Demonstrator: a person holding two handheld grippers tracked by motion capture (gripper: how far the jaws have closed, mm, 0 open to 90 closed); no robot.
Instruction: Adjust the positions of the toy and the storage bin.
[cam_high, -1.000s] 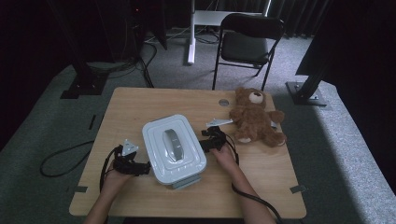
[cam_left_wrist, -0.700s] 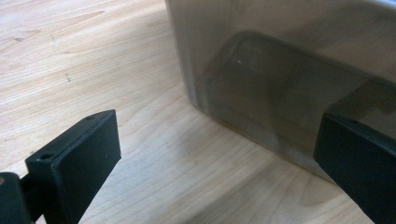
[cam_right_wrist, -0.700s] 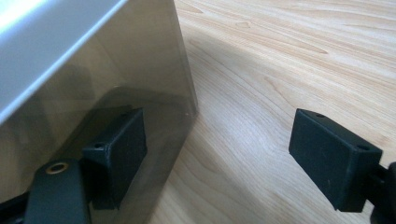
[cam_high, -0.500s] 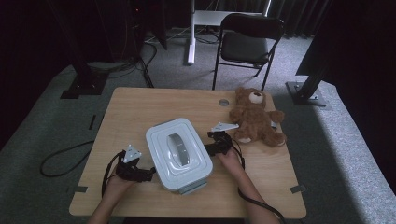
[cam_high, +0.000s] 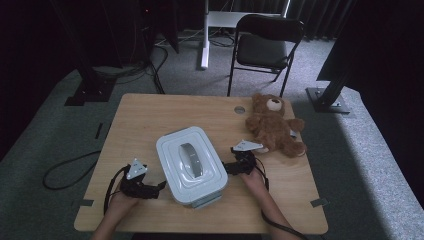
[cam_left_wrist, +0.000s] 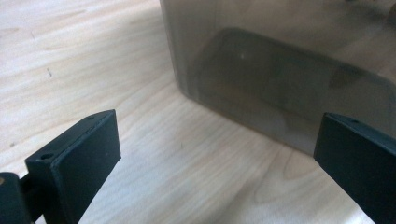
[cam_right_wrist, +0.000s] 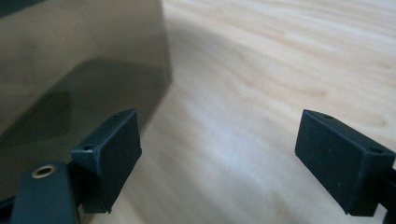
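A white box (cam_high: 190, 167) with a grey handle on its lid stands near the front of the wooden table (cam_high: 150, 115). My left gripper (cam_high: 161, 186) lies at the box's near left corner, its jaws open and pointing at the box wall (cam_left_wrist: 280, 88); nothing is between them (cam_left_wrist: 217, 154). At the box's right side, my right gripper (cam_high: 227, 168) is open too. Its jaws have just been opening, with bare wood between them (cam_right_wrist: 224, 158) and the box wall (cam_right_wrist: 70, 70) beside the left jaw. A brown teddy bear (cam_high: 272, 125) lies at the back right.
A round cable hole (cam_high: 239, 109) sits in the table just left of the bear's head. Beyond the far edge stands a black folding chair (cam_high: 265, 47). Cables trail from both grippers over the near edge.
The box has turned a little and shifted slightly toward the near edge. My right gripper has slid nearer and to the right, drawing off the box's side. My left gripper has barely moved.
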